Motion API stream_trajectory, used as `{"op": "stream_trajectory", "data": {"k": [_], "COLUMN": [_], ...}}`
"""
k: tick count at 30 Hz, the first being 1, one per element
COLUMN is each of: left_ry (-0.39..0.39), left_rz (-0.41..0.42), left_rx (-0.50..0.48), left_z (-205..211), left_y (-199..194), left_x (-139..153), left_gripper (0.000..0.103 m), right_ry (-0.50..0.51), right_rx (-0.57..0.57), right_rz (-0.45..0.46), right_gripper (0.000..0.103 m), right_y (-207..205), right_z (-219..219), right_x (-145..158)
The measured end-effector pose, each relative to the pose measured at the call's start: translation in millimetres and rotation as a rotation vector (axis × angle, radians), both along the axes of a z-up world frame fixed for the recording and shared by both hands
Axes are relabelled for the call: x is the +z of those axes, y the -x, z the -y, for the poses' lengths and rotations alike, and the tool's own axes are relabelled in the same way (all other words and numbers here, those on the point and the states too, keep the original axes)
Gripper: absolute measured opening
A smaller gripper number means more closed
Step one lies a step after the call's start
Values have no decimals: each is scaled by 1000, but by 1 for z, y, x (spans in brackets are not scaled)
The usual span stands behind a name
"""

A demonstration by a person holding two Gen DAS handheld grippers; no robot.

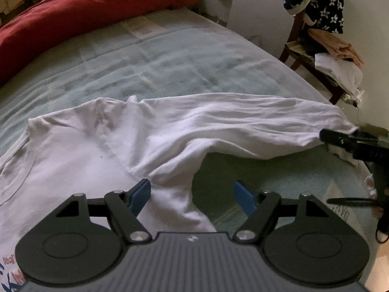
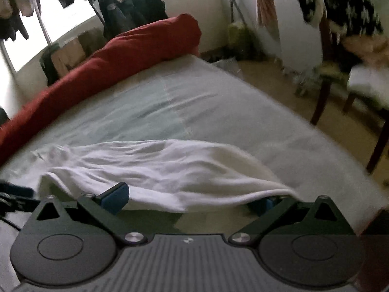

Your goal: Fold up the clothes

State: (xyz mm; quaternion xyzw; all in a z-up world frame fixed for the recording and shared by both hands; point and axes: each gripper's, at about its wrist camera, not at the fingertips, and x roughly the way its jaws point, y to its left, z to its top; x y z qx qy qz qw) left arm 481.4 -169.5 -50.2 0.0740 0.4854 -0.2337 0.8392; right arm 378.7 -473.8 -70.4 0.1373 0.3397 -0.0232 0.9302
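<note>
Lettering on white shirt (image 1: 73, 160) unreadable; left claw (image 1: 192, 194) gapes.

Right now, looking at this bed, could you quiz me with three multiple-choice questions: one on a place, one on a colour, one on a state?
1. Where does the red duvet lie? A on the chair; B along the far side of the bed; C on the floor.
2. What colour are the left gripper pads? A blue; B yellow; C white.
3. How is the left gripper? A shut on the white shirt; B open over it; C out of view.
Answers: B, it is bunched at the far edge; A, both pads show blue; B, its fingers stand wide apart.
</note>
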Motion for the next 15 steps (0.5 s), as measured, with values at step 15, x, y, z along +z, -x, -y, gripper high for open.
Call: {"op": "stream_trajectory", "data": {"k": [15], "left_ry": [16], "left_rz": [-3], "left_rx": [23], "left_z": [-10], "left_y": [-1], "left_x": [0], "left_gripper": [76], "right_ry": [92], "right_rx": [1], "right_rz": [-12], "right_gripper": [103], "right_y": [29], "right_z": [13], "right_x": [44]}}
